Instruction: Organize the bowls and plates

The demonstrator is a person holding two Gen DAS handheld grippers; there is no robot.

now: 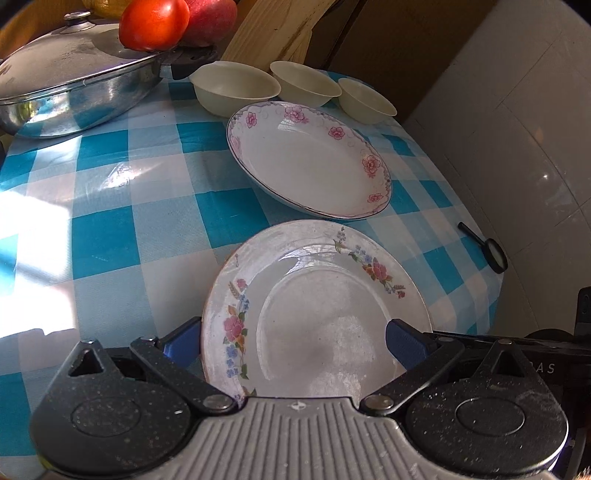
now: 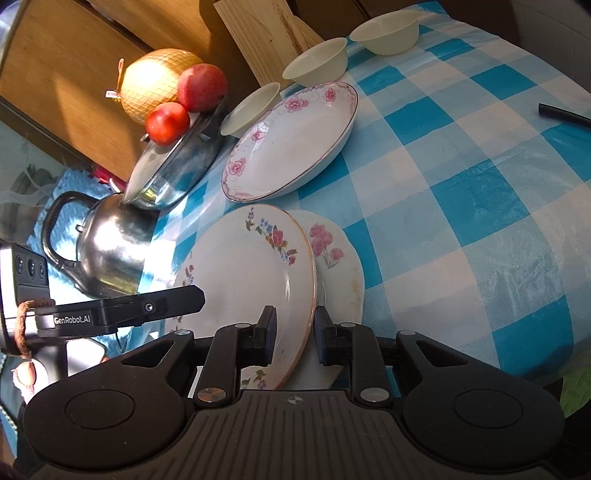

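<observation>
1. Left gripper: fingers spread wide, blue pads on either side of the wildflower plate; contact with the rim not certain from the left wrist view.
2. Right gripper: fingers brought close on the near rim of the same wildflower plate, one on each face; pinching it, though a thin gap shows on the right side.
3. Wildflower plate tilted up on edge, leaning over a scalloped rose plate lying on the blue-and-white checked tablecloth.
4. Just beyond: deep plate with pink blossoms, flat on the cloth, apart from the held plate.
5. Behind it, three cream bowls in a row near the table's far edge, in front of a wooden board.
6. Left of the bowls: lidded steel pan with a tomato and other fruit beside or on it; netted melon and steel kettle in the right wrist view.
7. Readable writing: "GenRobot.AI" in white on the black body of the left gripper; partial letters "AS" at the right edge of the left wrist view.
8. Small magnifying glass at the cloth's right edge.
</observation>
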